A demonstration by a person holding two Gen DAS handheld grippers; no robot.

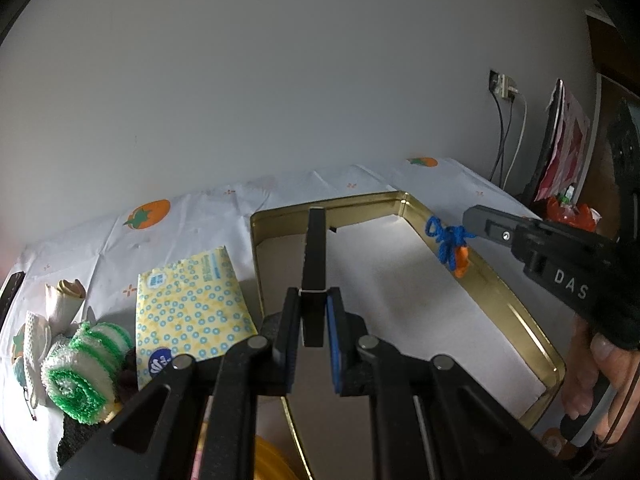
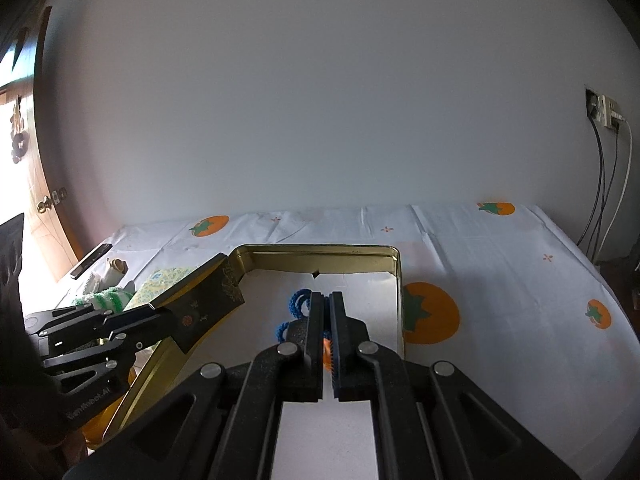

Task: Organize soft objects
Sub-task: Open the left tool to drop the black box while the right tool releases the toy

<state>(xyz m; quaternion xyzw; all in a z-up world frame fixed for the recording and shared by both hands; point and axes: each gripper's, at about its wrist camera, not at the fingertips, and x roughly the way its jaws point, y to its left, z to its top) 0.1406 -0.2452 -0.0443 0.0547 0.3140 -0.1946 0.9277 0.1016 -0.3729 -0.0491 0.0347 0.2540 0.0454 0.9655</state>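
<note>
While the left gripper (image 1: 313,316) clamps the edge of a dark lid (image 2: 208,300) held tilted over the gold tin (image 1: 516,312), the right gripper (image 2: 327,320) is pinched tight on a blue and orange yarn piece (image 1: 448,246) above the tin's right wall. A green-striped knit roll (image 1: 86,372) and patterned tissue pack (image 1: 188,316) lie on the tabletop (image 2: 500,280) left of the tin.
</note>
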